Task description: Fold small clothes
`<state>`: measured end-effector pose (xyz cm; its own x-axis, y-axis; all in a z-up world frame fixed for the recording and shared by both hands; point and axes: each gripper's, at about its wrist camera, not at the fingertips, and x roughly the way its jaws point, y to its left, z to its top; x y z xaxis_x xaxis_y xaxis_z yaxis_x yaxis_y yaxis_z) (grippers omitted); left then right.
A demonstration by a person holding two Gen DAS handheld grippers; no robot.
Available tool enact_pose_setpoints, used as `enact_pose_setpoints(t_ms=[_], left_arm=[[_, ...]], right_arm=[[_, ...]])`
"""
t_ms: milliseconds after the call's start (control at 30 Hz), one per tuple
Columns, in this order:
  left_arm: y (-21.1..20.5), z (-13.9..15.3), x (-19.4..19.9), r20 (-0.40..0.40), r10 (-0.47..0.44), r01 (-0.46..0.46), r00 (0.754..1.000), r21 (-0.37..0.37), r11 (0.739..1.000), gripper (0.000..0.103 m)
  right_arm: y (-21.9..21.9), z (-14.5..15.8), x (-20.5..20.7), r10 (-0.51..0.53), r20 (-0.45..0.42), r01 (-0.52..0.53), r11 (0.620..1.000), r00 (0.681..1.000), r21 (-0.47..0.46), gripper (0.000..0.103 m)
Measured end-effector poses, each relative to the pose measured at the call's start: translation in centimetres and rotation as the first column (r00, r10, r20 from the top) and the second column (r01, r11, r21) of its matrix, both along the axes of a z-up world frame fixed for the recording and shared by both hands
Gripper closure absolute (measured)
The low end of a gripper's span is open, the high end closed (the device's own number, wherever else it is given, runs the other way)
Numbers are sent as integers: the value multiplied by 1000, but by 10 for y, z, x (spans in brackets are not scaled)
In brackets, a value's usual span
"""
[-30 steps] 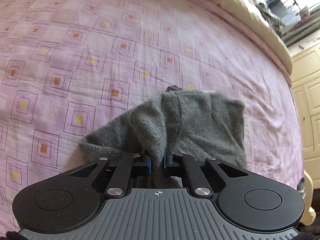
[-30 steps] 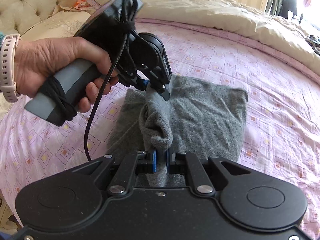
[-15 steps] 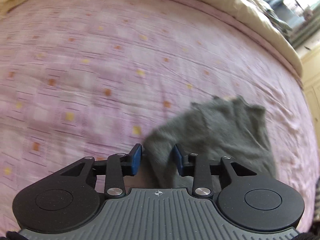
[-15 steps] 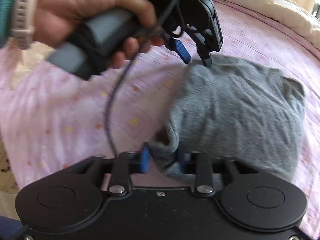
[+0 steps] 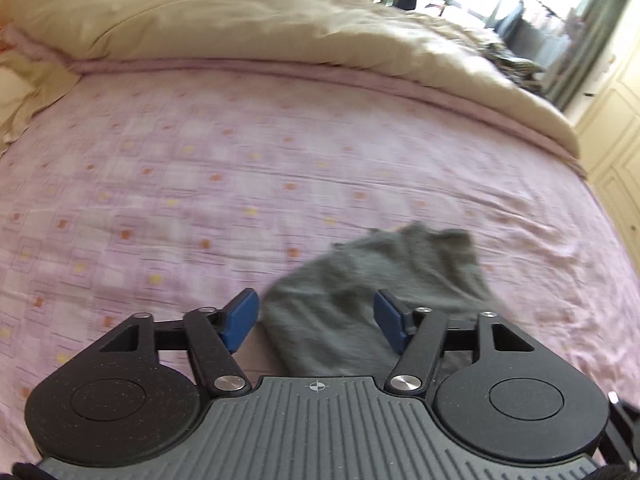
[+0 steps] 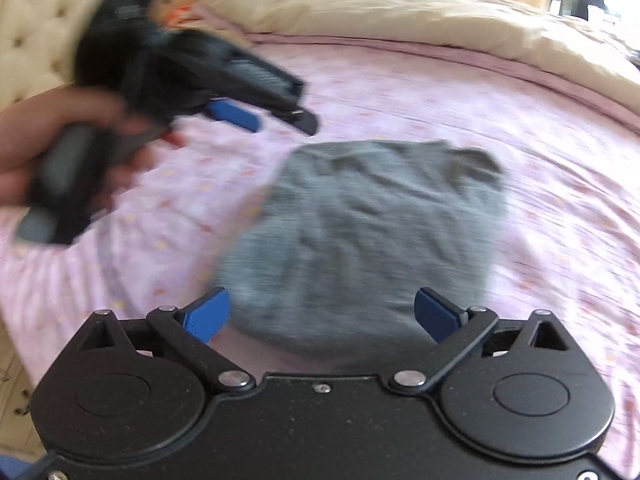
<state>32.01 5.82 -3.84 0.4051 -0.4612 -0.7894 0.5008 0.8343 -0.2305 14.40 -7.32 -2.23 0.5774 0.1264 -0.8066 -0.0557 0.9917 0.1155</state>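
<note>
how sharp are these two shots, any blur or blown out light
Left wrist view: bedsheet and grey garment smeared, window top right blown out, left gripper crisp. Right wrist view: heavier blur on the garment and the hand; right gripper sharp.

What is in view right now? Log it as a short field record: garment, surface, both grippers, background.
garment: grey knit garment, folded into a rough rectangle, lying flat, released
surface: pink patterned bedsheet
left gripper: open, nothing held, garment's near edge below the gap
right gripper: open wide, nothing held, over the garment's near edge
left hand: grips the left gripper's handle, left of the garment
background: cream duvet bunched along the bed's far edge
image quality: motion blur in both views
</note>
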Motion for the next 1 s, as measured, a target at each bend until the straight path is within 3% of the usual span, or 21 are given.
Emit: enact_pose_setpoints(t_ms=[133,200,333,433,600,800,1000], left_arm=[[-23,-7,-33,1,-91,91,996,-23,996,36],[-29,-19,-44,-7,-106,106,994,2,994,36],[-23,-44,-54,-45,-80,82,996,50,995,36],[-13,-65,-53,-82,-38,48,996,131,990,36],[14,-78,-42,-206,77,-66,975,57,996,23],[14,-82,-43,-211,98,-88,973,55,995,18],[16,-84,-42,-222,82,-77,972,34,996,16]], right_arm=[[-35,-9,2,-118,-23,118,993,993,-30,2],[-53,-12,2,-163,-40,162,986,986,-31,2],[-80,-21,5,-232,-76,231,973,970,-30,1],[-95,-24,12,-260,-83,259,966,962,-15,1],[-110,-28,33,-241,-72,243,970,968,14,1],[-116,-54,83,-184,-131,189,981,974,31,1],[-139,-82,143,-226,-204,235,972,953,21,1]])
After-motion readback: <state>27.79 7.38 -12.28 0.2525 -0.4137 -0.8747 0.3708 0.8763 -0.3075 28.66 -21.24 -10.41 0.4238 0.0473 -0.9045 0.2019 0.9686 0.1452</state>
